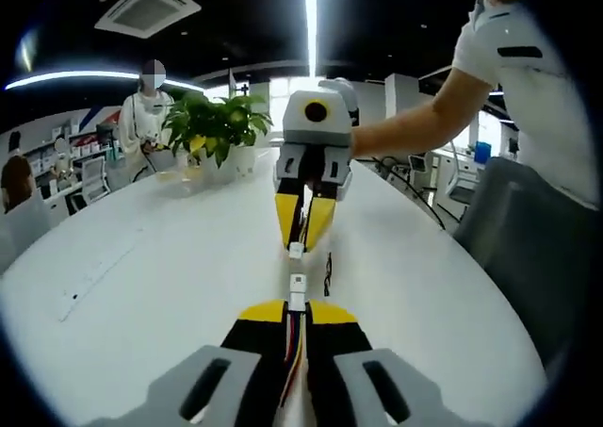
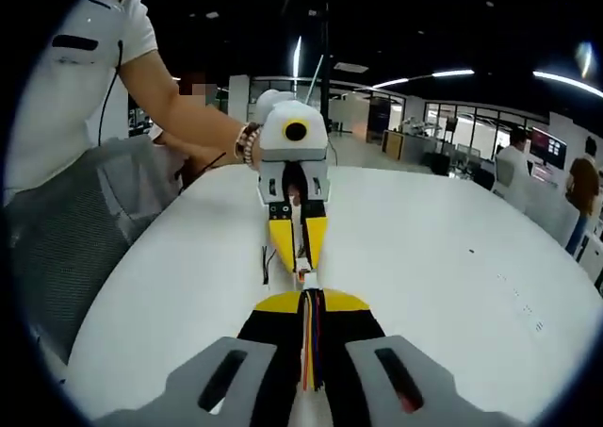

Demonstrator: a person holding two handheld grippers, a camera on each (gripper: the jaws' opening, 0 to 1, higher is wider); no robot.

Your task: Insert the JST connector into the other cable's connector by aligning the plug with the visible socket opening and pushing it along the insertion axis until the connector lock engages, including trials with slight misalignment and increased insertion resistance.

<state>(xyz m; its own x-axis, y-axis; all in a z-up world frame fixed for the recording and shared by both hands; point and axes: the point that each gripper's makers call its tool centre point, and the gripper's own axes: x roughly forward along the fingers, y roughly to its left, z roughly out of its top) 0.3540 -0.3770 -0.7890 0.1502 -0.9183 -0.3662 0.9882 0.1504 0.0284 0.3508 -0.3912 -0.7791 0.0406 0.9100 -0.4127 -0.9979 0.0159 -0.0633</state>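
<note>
Here, two small white plastic JST connectors faced each other above a white oval table (image 1: pixel 141 257), a slight gap between them. The near connector (image 1: pixel 297 283), on thin multicoloured wires, sat pinched in the closed left gripper (image 1: pixel 298 306); the far connector (image 1: pixel 295 250) in the closed right gripper (image 1: pixel 303 229). They looked light, rigid, fragile, best held by the housing.

Your grippers, left gripper (image 1: pixel 296 306) and right gripper (image 2: pixel 311 300), have yellow tips on black jaws, the connectors (image 1: pixel 297 283) look white, wires (image 2: pixel 311 347) multicoloured, table (image 1: pixel 141 257) plain white, plant (image 1: pixel 215 125) green.
</note>
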